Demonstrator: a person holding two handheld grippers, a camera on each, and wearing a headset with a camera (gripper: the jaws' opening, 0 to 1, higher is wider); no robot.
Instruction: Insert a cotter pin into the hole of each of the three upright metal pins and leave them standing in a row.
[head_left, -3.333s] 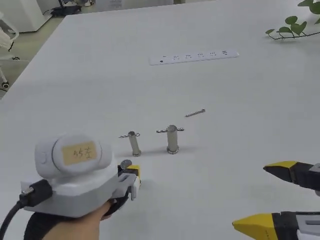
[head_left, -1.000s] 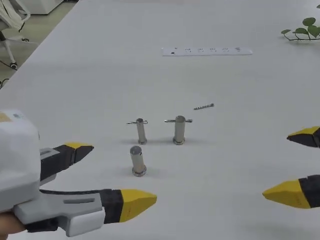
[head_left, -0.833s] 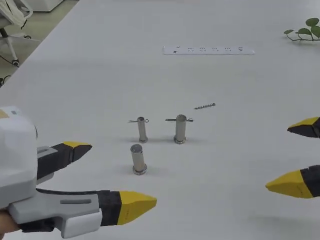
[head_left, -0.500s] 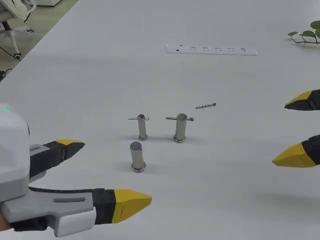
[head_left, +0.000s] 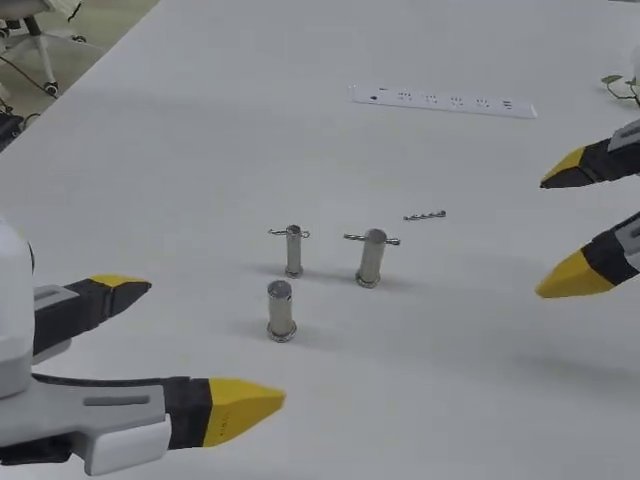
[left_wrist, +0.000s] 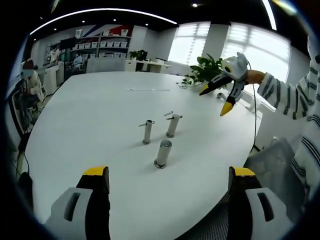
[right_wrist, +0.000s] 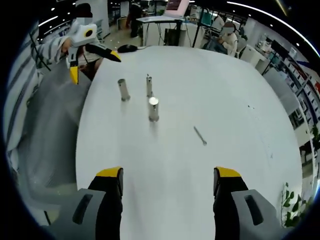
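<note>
Three upright metal pins stand on the white table (head_left: 200, 150). The thin pin (head_left: 293, 250) and the wider pin (head_left: 371, 258) side by side each carry a cotter pin through the top. A bare pin (head_left: 280, 310) (left_wrist: 162, 153) (right_wrist: 122, 89) stands in front of the thin one. A loose cotter pin (head_left: 424, 215) (right_wrist: 200, 135) lies flat beyond the wider pin. My left gripper (head_left: 190, 345) (left_wrist: 169, 172) is open and holds nothing, low and left of the bare pin. My right gripper (head_left: 555, 232) (right_wrist: 168, 172) hangs open and holds nothing, well to the right of the pins.
A white power strip (head_left: 445, 101) lies further back on the table. A potted plant's leaves (head_left: 618, 85) show at the far right edge. The table's left edge runs past floor and an office chair (head_left: 40, 30). Wide bare tabletop surrounds the pins.
The left gripper has let go of the bare pin, which now stands alone, and has drawn back low and left. The right gripper has risen and moved away to the right. The head camera shifted.
</note>
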